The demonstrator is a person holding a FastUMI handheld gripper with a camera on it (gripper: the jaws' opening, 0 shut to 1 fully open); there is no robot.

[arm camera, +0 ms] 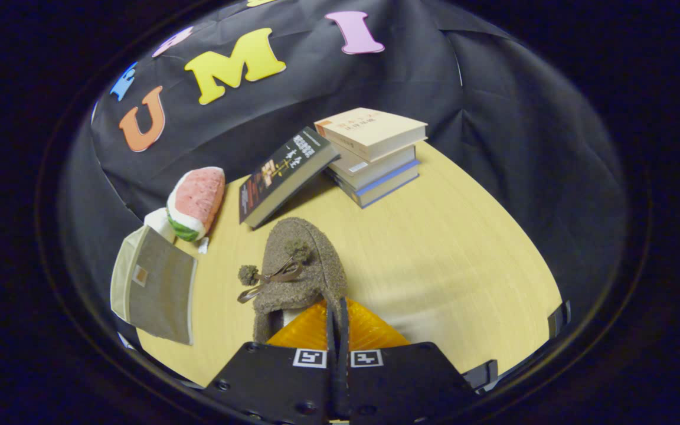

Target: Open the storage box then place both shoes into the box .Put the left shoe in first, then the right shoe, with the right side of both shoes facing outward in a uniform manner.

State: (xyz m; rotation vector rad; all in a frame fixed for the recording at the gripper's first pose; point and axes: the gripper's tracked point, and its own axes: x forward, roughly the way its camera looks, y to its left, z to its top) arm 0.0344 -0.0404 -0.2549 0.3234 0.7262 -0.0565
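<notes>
The gripper [339, 313] is clenched on the rim of 1 fuzzy brown shoe [298, 265], which extends ahead of the fingers above the table [446, 248].

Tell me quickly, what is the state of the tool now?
Tool: closed, its fingers pinching the rim of the brown fuzzy shoe above the table.
</notes>
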